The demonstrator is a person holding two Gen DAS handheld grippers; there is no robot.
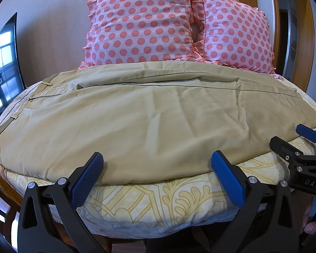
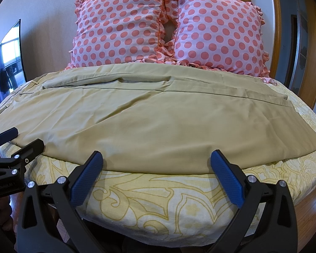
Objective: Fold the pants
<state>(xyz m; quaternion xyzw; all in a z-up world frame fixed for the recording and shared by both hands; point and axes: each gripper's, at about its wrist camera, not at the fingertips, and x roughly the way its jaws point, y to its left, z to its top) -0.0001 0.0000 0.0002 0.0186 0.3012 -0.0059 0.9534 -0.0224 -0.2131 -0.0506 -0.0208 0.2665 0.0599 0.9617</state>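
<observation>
Tan pants (image 1: pixel 149 113) lie flat across the bed, waistband at the left, leg hems at the right, one leg laid over the other. They also fill the right wrist view (image 2: pixel 158 122). My left gripper (image 1: pixel 157 158) is open and empty at the pants' near edge. My right gripper (image 2: pixel 157 158) is open and empty at the same near edge, further right. The right gripper shows in the left wrist view (image 1: pixel 290 137). The left gripper shows in the right wrist view (image 2: pixel 24 138).
A yellow patterned bedsheet (image 1: pixel 158 206) covers the bed under the pants. Two pink polka-dot pillows (image 1: pixel 143 23) (image 1: pixel 236 35) stand against the wall behind. A dark TV screen (image 1: pixel 4 63) is at the left. A wooden frame (image 2: pixel 309 63) rises at the right.
</observation>
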